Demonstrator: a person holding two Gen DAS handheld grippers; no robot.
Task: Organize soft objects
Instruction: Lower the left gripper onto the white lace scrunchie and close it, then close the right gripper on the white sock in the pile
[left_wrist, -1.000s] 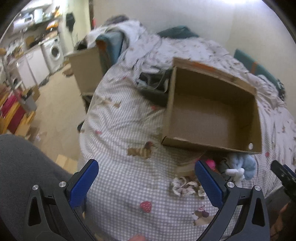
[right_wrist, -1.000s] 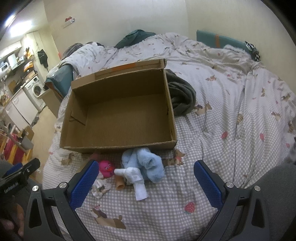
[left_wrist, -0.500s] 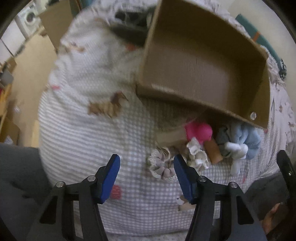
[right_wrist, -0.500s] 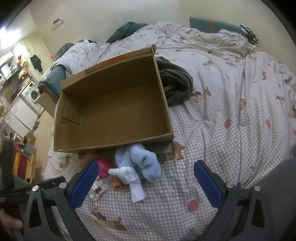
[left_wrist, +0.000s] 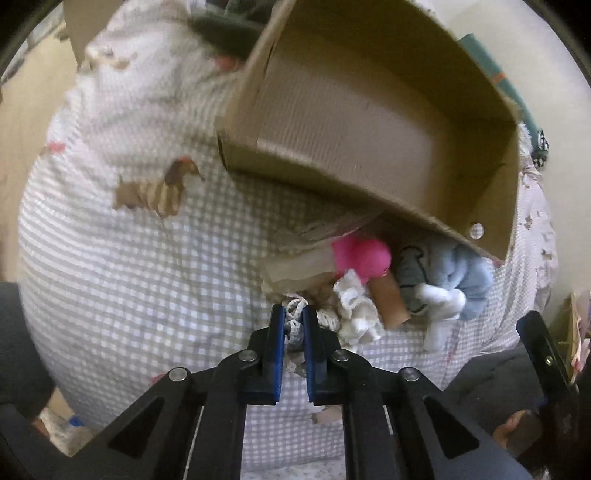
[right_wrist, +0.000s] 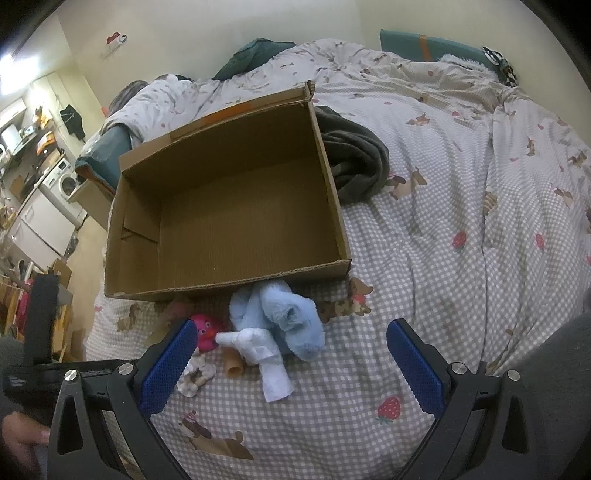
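An open cardboard box (right_wrist: 236, 206) lies empty on the checked bedspread (right_wrist: 461, 295); it also shows in the left wrist view (left_wrist: 369, 122). In front of it lie a pink plush toy (left_wrist: 364, 254), a light blue plush (right_wrist: 284, 317), a white sock (right_wrist: 269, 365), a tan tube (left_wrist: 388, 302) and a white crochet piece (left_wrist: 295, 321). My left gripper (left_wrist: 294, 317) is shut on the crochet piece. My right gripper (right_wrist: 291, 358) is open and empty, above the blue plush and sock.
A dark grey garment (right_wrist: 354, 158) lies against the box's right side. Teal pillows (right_wrist: 424, 48) sit at the bed's head. The bed edge drops to the floor on the left, where a washing machine (right_wrist: 62, 181) and cabinets stand.
My left gripper moved down and forward to the soft pile and closed from wide open onto the crochet piece. My right gripper drifted slightly and stayed open.
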